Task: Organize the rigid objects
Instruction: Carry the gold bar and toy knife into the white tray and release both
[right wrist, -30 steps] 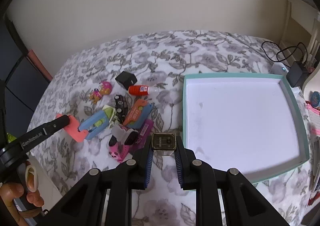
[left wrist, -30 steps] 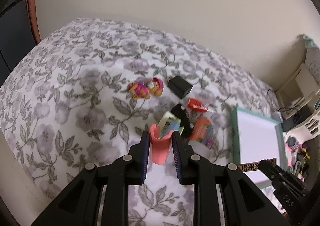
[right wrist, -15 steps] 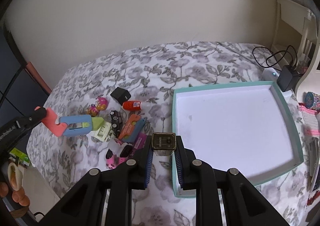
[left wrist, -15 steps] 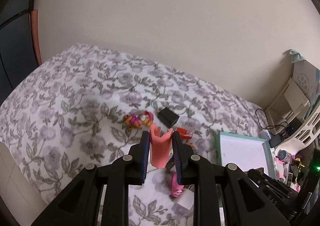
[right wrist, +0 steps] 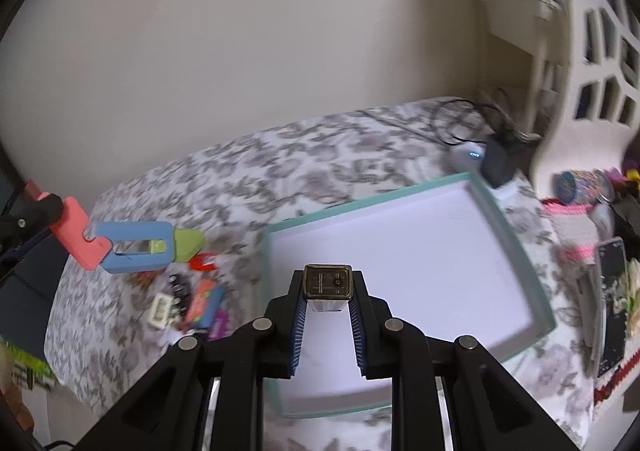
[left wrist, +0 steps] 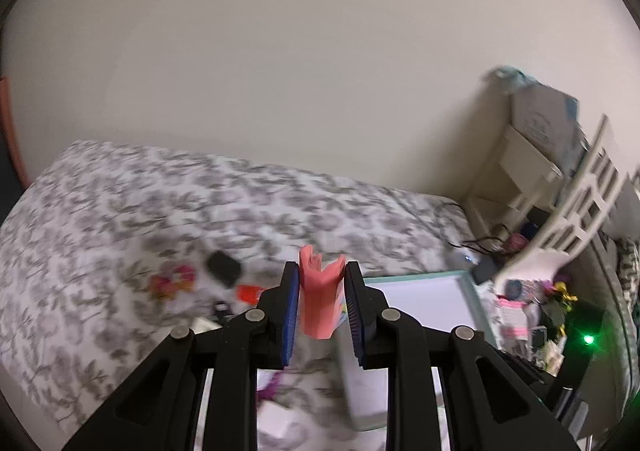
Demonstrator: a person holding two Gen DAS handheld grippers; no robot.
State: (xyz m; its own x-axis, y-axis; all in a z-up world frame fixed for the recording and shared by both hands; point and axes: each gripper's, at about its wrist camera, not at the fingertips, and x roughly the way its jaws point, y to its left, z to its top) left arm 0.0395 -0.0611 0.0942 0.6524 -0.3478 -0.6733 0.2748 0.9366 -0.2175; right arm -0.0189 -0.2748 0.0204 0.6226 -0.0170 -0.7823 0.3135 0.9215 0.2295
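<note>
— Coral plastic sits between our left tongs (left wrist: pixel 322 305): they are clamped on the coral end of the toy (left wrist: pixel 320 295), pads pressing it on both sides. From the right wrist view we see the rest of it, a blue middle piece and a green tip (right wrist: pixel 132 247), hanging in the air above the bed (right wrist: pixel 280 167) with its grey flowered cover.

— And our right tongs (right wrist: pixel 327 315)?

— Nearly together, closed on a small dark box with a gold-edged face (right wrist: pixel 328 283). We hold it over the white floor of the teal-rimmed tray (right wrist: pixel 516 247), near the tray's closer left corner, clear of the surface.

— Where are the other things?

— Left of the tray, on the bed: a red-capped bottle (right wrist: pixel 202 262), an orange and blue piece (right wrist: pixel 204 301), a white block (right wrist: pixel 160 309). Through the left wrist view we also make out a black cube (left wrist: pixel 223 268) and a pink and orange figure (left wrist: pixel 172 282), both blurred.
</note>
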